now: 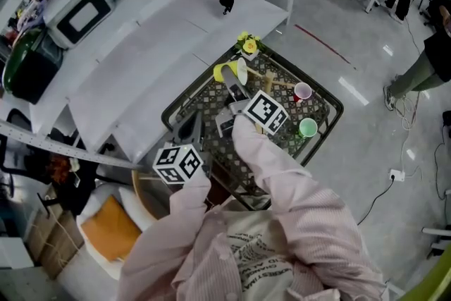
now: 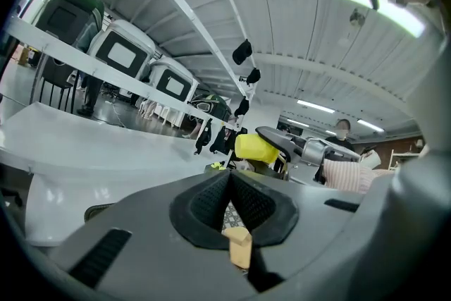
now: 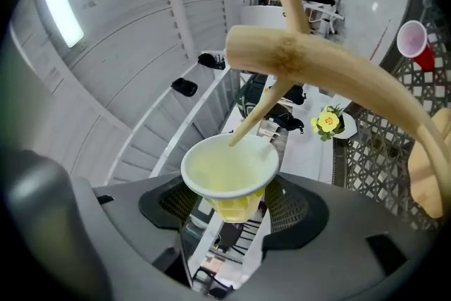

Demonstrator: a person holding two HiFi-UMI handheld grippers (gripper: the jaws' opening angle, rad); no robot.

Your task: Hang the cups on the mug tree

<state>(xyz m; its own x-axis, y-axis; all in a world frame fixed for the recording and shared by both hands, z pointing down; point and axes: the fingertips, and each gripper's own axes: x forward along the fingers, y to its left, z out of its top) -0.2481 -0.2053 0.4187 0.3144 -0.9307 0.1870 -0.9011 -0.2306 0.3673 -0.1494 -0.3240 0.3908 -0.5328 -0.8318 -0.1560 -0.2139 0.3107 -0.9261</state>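
Dark lattice counter (image 1: 184, 101), open floor past its right rim, white benches (image 1: 141, 46) close on the left. The right hand-held gripper (image 3: 232, 204) clamps the yellow cup (image 3: 229, 173), its mouth over a peg tip of the mug tree (image 3: 303, 60). A red cup (image 1: 302, 91) and a green cup (image 1: 308, 127) sit near the right edge. The left hand-held gripper (image 2: 229, 187) has its jaws together.

The yellow cup (image 3: 229, 176) is pinched by its narrow lower part in the right claw (image 3: 230, 206), tipped on its side, its white-rimmed mouth facing the wooden mug tree (image 3: 317, 63). One slim peg (image 3: 250, 120) of the tree pokes just inside the cup's rim. A pink cup (image 1: 302, 91) and a green cup (image 1: 308, 127) stand upright near each other on the lattice counter (image 1: 204, 106), beside the tree.
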